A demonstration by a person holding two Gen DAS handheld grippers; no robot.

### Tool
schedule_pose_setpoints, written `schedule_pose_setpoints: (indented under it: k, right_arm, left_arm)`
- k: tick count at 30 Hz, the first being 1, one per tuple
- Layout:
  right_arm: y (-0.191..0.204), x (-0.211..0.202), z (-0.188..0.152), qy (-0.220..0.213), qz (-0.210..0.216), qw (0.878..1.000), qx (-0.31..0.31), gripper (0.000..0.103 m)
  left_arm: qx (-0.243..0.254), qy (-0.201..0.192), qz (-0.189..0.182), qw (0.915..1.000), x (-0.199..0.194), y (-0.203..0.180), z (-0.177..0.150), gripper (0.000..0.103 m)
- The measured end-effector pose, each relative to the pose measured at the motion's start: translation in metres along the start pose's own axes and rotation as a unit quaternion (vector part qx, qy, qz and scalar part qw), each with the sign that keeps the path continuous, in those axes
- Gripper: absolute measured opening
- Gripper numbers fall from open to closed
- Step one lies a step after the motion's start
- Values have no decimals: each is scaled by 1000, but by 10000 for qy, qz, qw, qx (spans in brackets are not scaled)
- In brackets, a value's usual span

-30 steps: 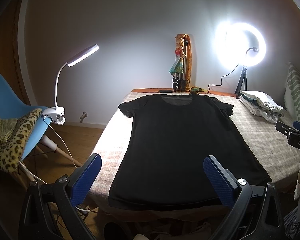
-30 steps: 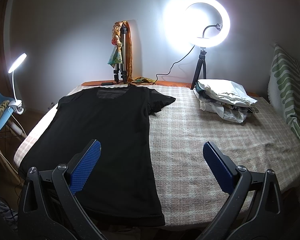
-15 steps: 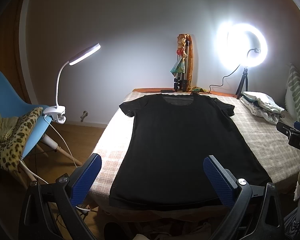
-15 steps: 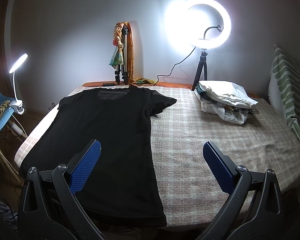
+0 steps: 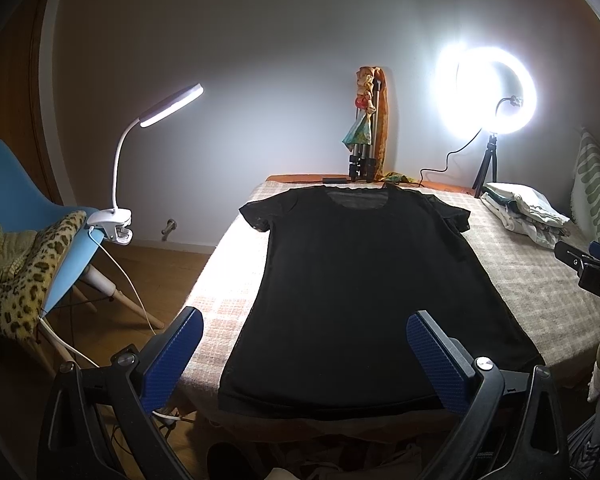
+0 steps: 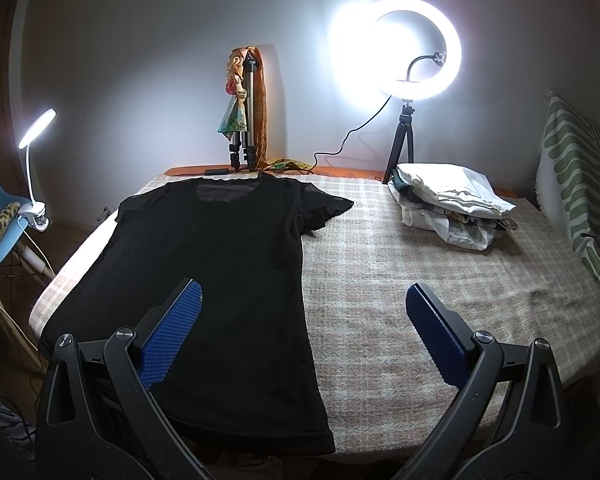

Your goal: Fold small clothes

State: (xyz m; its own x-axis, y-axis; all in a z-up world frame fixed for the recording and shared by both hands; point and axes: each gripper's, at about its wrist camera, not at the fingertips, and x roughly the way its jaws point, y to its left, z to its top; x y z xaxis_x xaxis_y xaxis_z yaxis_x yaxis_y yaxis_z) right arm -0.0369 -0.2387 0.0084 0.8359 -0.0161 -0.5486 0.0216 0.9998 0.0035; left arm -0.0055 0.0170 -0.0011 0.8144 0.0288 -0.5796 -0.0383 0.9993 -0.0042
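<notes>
A black T-shirt (image 5: 364, 280) lies spread flat on the checked beige cloth of the table (image 5: 540, 280), neck toward the wall, hem at the near edge. It also shows in the right wrist view (image 6: 212, 264). My left gripper (image 5: 304, 320) is open and empty, held above and before the hem. My right gripper (image 6: 302, 296) is open and empty, over the shirt's right edge near the hem. The right gripper's tip shows at the right edge of the left wrist view (image 5: 592, 268).
A pile of folded light clothes (image 6: 452, 208) sits at the back right. A ring light on a tripod (image 6: 416, 52) and a second tripod (image 6: 244, 120) stand at the far edge. A clip lamp (image 5: 116, 224) and blue chair (image 5: 16, 208) stand left.
Both views have shifted slightly; the table and shirt sit a touch lower and nearer. The shirt has not moved and both grippers stay open.
</notes>
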Motion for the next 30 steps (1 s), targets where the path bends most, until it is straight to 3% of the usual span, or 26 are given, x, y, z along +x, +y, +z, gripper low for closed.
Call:
schedule_pose_setpoints:
  k: [18,23,26,28,30]
  right_arm:
    - [17,2,12,-130,137,9998,-14,103]
    - [30,8,22,28,384,9992,-87,103]
    - [41,7,32,-74,537,9980,-321,103]
    - [51,4,39,-416,679,9948,-631,103]
    - [61,6,48,-753,790,9900,-888,103]
  left_arm:
    - [-102,129,132,9998,4,11,0,102]
    - [-30,111,313,9994,11,22,6,102]
    - [-149,239,240,9993,19,36,7,97]
    - [-208,343,81,9992,26,46,4,82]
    - [-328,500,-102,9982,33,57,1,80]
